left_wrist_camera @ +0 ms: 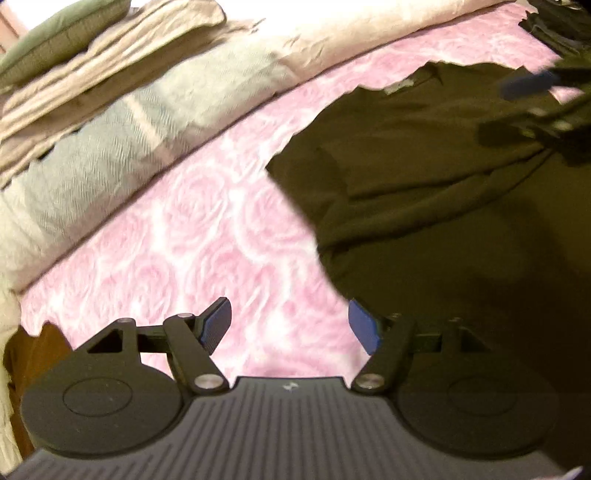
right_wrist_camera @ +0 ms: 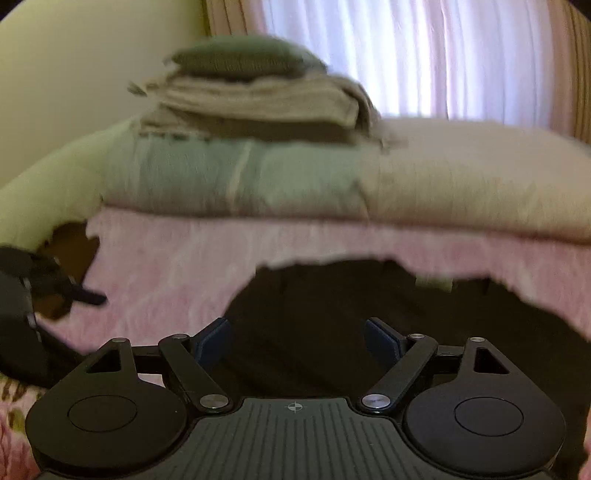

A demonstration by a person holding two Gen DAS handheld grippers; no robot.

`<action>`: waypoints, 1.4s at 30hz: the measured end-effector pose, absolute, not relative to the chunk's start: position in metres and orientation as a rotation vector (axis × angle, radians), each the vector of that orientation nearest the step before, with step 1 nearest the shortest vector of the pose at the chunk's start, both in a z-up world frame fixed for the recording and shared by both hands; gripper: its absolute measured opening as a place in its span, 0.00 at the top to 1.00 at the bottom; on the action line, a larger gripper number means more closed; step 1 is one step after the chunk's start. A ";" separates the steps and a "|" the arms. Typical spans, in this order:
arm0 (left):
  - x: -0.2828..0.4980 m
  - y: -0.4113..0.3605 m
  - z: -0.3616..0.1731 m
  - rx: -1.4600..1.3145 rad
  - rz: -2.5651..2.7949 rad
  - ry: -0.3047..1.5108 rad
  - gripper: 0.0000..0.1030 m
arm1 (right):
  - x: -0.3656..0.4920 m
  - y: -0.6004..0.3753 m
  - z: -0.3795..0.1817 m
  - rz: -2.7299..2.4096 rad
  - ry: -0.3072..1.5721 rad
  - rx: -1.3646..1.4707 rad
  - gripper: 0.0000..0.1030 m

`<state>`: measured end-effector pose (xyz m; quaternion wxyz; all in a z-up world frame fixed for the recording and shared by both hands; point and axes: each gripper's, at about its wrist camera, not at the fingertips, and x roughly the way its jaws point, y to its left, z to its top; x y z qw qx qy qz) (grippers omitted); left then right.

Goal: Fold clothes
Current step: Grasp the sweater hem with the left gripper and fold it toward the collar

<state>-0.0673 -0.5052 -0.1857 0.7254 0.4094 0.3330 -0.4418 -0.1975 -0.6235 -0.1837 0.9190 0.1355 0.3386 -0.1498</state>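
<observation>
A dark olive shirt (left_wrist_camera: pixel 424 177) lies spread on a pink rose-patterned bedspread (left_wrist_camera: pixel 192 236), collar and label toward the far side. My left gripper (left_wrist_camera: pixel 290 325) is open and empty, above the bedspread at the shirt's left edge. My right gripper (right_wrist_camera: pixel 297 339) is open and empty, just above the shirt (right_wrist_camera: pixel 332 306). The right gripper also shows blurred in the left wrist view (left_wrist_camera: pixel 517 107) over the shirt's far right. The left gripper shows at the left edge of the right wrist view (right_wrist_camera: pixel 79 293).
A stack of folded blankets (right_wrist_camera: pixel 258 166) lies along the far side of the bed, with beige folded linen (right_wrist_camera: pixel 258 103) and a green cushion (right_wrist_camera: pixel 240 59) on top. A curtained window (right_wrist_camera: pixel 424 55) is behind. Dark items (left_wrist_camera: pixel 561 26) sit at the far right.
</observation>
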 end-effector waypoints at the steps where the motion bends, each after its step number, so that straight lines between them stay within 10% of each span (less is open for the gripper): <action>1: -0.066 -0.505 -0.188 0.899 -0.983 0.737 0.35 | -0.204 -0.624 -0.188 -0.331 0.723 0.298 0.20; 16: -0.116 -0.616 -0.280 1.536 -1.342 0.127 0.58 | -0.324 -0.754 -0.222 -0.798 0.889 0.496 0.20; 21: -0.125 -0.621 -0.302 1.693 -1.371 -0.003 0.97 | -0.339 -0.775 -0.232 -0.813 0.912 0.497 0.20; 42: -0.131 -0.579 -0.289 1.629 -1.300 0.223 0.98 | -0.400 -0.822 -0.273 -1.047 0.889 0.586 0.20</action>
